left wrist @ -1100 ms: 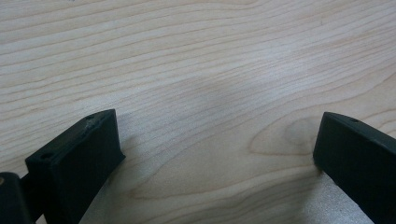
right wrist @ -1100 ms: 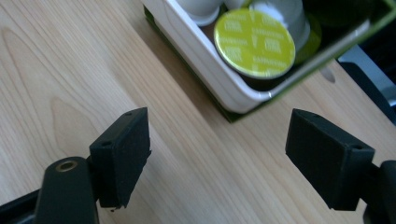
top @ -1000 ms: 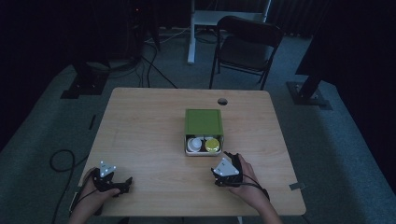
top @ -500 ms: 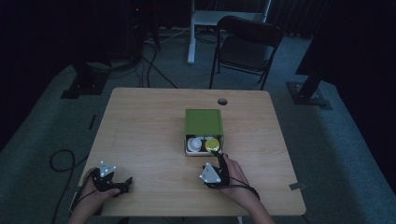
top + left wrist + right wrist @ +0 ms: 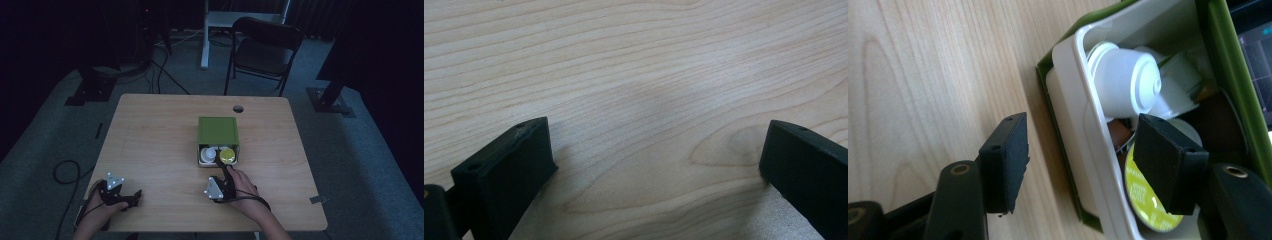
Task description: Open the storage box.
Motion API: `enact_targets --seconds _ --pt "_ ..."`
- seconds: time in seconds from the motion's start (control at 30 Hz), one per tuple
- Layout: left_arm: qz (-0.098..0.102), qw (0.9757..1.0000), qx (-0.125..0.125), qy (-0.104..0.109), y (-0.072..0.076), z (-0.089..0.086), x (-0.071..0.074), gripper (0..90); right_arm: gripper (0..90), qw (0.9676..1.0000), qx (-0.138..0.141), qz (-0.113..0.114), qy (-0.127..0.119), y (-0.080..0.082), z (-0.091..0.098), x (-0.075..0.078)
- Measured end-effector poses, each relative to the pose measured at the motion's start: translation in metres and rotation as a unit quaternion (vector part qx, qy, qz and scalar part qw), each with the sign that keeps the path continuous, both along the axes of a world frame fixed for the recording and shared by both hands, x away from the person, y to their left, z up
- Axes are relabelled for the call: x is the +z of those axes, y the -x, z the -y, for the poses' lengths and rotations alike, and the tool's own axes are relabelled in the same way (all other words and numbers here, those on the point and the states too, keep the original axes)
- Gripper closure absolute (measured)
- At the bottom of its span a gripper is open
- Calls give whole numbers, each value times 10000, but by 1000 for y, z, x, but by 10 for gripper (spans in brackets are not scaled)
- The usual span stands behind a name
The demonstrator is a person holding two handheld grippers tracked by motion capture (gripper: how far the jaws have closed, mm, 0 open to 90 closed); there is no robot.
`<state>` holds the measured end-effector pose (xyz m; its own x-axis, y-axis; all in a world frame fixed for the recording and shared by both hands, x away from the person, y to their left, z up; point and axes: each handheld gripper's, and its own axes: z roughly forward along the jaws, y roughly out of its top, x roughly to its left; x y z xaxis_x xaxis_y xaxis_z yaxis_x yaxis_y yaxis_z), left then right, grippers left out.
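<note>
A green box (image 5: 218,131) lies mid-table with a white tray (image 5: 199,159) at its near open end. The tray holds a white capsule (image 5: 208,155) and a yellow-lidded capsule (image 5: 227,155). My right gripper (image 5: 225,171) reaches the tray from the near side. In the right gripper view its jaws (image 5: 1083,125) straddle the tray's front wall (image 5: 1068,100), one outside on the wood, one inside over the yellow-lidded capsule (image 5: 1143,200) beside the white capsule (image 5: 1125,80). They have just been closing, and a gap remains at the wall. My left gripper (image 5: 137,196) rests open and empty on the table (image 5: 624,60).
A round cable hole (image 5: 238,108) sits near the table's far edge. A dark folding chair (image 5: 265,50) stands behind the table, with stands and cables on the floor around it.
My right gripper has shifted left along the box's near end and its jaws have narrowed around the tray's front wall. The left gripper has stayed put.
</note>
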<state>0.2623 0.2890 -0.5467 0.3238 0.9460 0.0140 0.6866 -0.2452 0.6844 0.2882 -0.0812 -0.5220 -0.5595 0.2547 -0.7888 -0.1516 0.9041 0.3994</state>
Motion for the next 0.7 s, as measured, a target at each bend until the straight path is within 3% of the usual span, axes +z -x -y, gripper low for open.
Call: enact_targets --seconds 0.17,0.43,0.7 --pt "1 10000 -1 -1 0 0 0 9 413 9996 27 128 252 -6 -6 -3" --pt "1 10000 -2 -2 0 0 0 9 474 9989 -22 1 465 -11 -8 -6" --pt "2 10000 -1 -3 0 0 0 9 506 9977 -72 44 668 -17 -10 -9"
